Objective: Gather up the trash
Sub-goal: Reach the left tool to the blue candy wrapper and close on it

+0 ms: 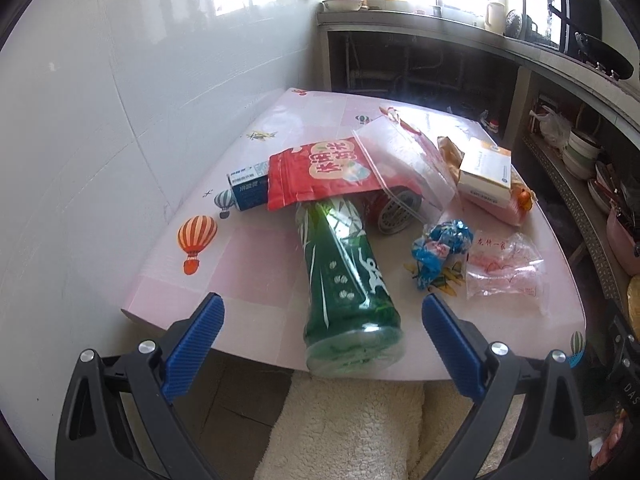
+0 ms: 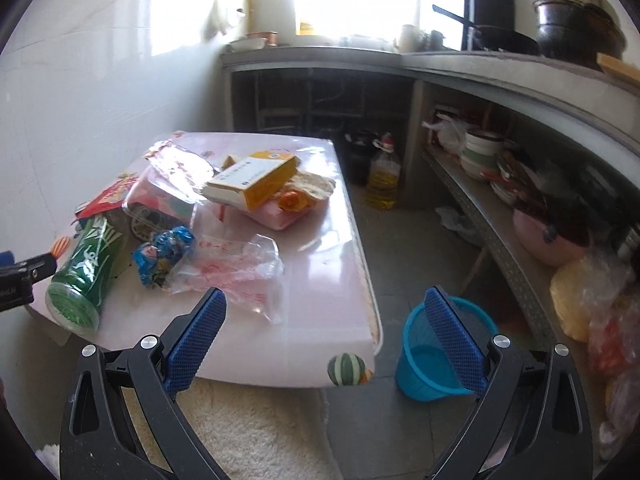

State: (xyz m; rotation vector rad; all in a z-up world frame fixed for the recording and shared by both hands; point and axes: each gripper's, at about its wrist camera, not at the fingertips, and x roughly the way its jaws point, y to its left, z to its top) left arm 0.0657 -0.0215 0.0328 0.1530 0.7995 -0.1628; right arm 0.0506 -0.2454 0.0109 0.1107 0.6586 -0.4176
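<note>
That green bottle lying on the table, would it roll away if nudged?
Probably: the green bottle is round and lies on its side, its base overhanging the table edge. The red pouch lying over its neck may slow it. Its glossy surface looks slippery.

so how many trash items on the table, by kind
bottles: 1, green bottle
cans: 1, red can
boxes: 2, orange-white box, blue box
bags and wrappers: 5, red pouch, zip bag, blue wrapper, clear printed bag, pink pack
total: 9

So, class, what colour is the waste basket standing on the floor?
Blue; the waste basket shows best in the right wrist view.
</note>
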